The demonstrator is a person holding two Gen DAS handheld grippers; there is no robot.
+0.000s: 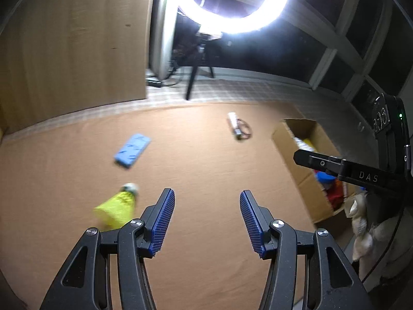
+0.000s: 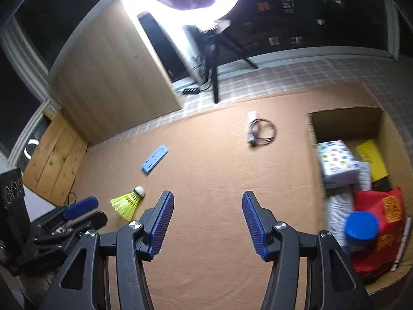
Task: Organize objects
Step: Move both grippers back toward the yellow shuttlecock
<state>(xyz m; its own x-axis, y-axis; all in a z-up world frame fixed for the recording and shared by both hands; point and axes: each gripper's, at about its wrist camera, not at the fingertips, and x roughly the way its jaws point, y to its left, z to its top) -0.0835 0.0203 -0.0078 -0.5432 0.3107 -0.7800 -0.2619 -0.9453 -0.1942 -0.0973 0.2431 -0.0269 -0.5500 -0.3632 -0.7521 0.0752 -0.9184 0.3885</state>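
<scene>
On the tan cloth-covered counter [image 2: 206, 180], both the left gripper [image 1: 206, 222] and right gripper [image 2: 206, 222] have jaws wide open and empty; the yellow feathered shuttlecock [image 2: 127, 202], probably light and crushable, is best pinched at its white cork tip.

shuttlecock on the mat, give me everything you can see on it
The shuttlecock has a translucent yellow, plastic-looking skirt and a white rounded cork head with a dark band at its base. It lies on its side on the tan mat, head toward the far right, skirt flaring toward the near left. Nothing touches it; the open left tongs sit just right of it.
</scene>
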